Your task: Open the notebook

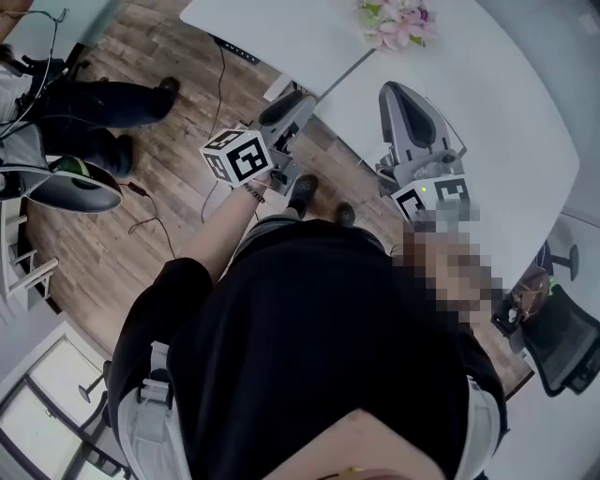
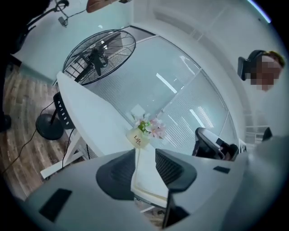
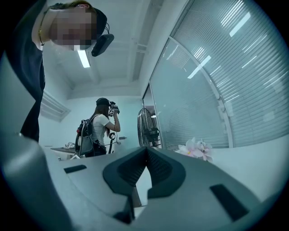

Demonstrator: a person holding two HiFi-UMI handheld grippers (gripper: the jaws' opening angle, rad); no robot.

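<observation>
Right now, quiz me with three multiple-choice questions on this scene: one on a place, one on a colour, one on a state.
1. Where do the flowers stand? A on a shelf; B on the white table; C on a windowsill.
2. What colour are their petals? A blue; B orange; C pink.
3. How are the left tongs? A apart and empty; B shut on a notebook; C shut on the flowers.
Key: B, they rest on the table; C, pink petals show; A, a gap shows between the jaws.

I'm in an office: a white counter (image 1: 487,112), a glass partition wall with blinds (image 3: 216,90), a pedestal fan (image 2: 99,56), a black desk chair (image 1: 562,345) and wood-plank floor (image 1: 169,169).
</observation>
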